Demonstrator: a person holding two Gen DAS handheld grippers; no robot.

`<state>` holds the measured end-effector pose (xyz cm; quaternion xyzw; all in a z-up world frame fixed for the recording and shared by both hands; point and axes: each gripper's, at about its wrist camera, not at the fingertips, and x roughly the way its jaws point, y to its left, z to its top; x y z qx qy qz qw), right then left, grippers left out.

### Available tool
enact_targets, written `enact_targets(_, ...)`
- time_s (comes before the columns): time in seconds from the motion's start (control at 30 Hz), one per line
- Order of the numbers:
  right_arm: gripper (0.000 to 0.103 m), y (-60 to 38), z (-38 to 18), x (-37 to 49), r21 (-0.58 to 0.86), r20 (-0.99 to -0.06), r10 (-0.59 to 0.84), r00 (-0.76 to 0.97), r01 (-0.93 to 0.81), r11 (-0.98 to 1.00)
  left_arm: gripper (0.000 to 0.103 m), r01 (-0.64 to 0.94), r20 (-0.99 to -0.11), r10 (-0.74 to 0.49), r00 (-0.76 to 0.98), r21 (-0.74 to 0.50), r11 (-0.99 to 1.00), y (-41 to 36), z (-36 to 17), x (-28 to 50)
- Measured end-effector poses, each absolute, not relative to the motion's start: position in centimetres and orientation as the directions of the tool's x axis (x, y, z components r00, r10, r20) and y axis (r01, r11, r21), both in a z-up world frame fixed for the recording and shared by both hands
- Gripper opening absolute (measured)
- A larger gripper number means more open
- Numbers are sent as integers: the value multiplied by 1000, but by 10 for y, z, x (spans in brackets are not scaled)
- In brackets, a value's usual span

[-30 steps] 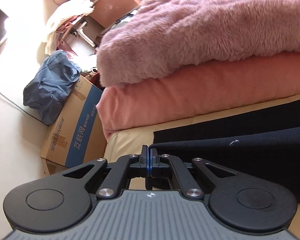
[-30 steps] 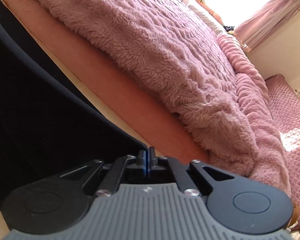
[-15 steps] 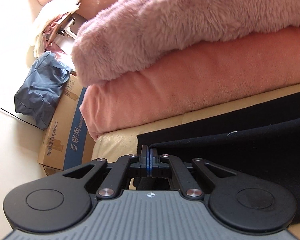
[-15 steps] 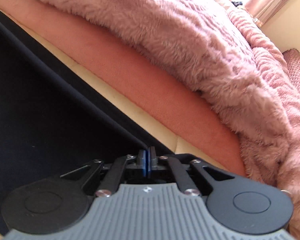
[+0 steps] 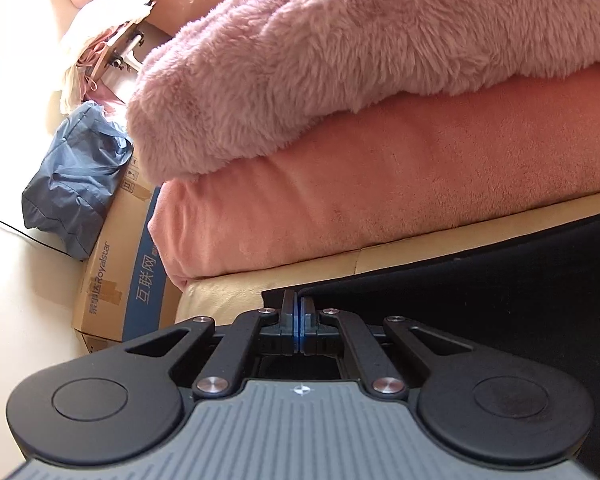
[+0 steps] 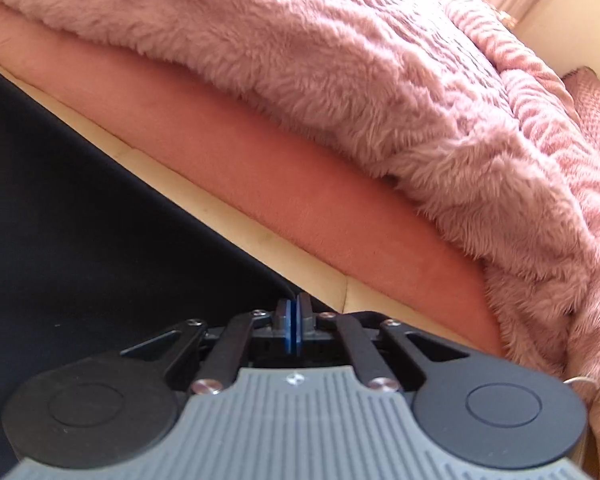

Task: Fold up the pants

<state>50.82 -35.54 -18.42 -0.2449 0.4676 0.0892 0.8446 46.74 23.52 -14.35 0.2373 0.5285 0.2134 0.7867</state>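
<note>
Right claw point(image 6: 294, 308) clamped together at the corner of dark navy fabric pants point(image 6: 80, 220), spread over a cream bed edge point(image 6: 260, 240). Beyond, salmon fleece blanket point(image 6: 300, 168) under fluffy pink plush blanket point(image 6: 360, 52).

The left tool point(image 5: 299, 312) points steeply downward, its two fingers point(image 5: 289, 310) pressed flat together with no gap between the blue pads (only a thin bright seam shows). The linkage bars fold inward toward the fingertips, and the round pivot housings sit wide on either side behind them. The right tool point(image 6: 294, 312) tilts down as well, rolled slightly, its fingers point(image 6: 283, 316) likewise closed tight. At each tool's tips lies the edge of dark cloth; whether it is pinched cannot be told.
</note>
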Motion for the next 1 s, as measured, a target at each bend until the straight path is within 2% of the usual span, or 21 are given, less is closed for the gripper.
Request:
enact_targets(0.13,0,-356,-187,509,-326,-826,-80,558,-356,876,0,-92,-740,578,343,586,805,237,-149,468)
enact_targets(0.23,10,-353,-186,506,-362,-808,-105,580,-348,865,1,-93,-751,559,351,567,819,238,-150,467)
enact_targets(0.3,39,-350,-181,500,-406,-771,-143,620,-306,861,1,-86,-761,548,347,556,827,240,-151,467)
enact_targets(0.33,44,-347,-178,495,-429,-746,-159,646,-285,857,1,-79,-763,546,345,556,827,240,-151,468)
enact_targets(0.5,49,-320,-166,449,-406,-700,-111,705,-265,875,16,-51,-754,568,331,587,808,246,-152,470)
enact_targets(0.6,49,-305,-166,425,-377,-695,-98,713,-244,894,17,-108,-750,560,353,562,820,262,-138,462)
enact_targets(0.73,49,-290,-166,405,-291,-701,-61,710,-207,934,26,-273,-795,442,416,354,895,296,-102,435)
enact_targets(0.87,48,-277,-172,390,-260,-712,-74,698,-164,952,26,-444,-821,250,513,-5,896,341,-81,389)
enact_targets(1.0,48,-272,-178,381,-249,-728,-94,679,-134,959,26,-568,-783,112,612,-336,751,375,-97,339)
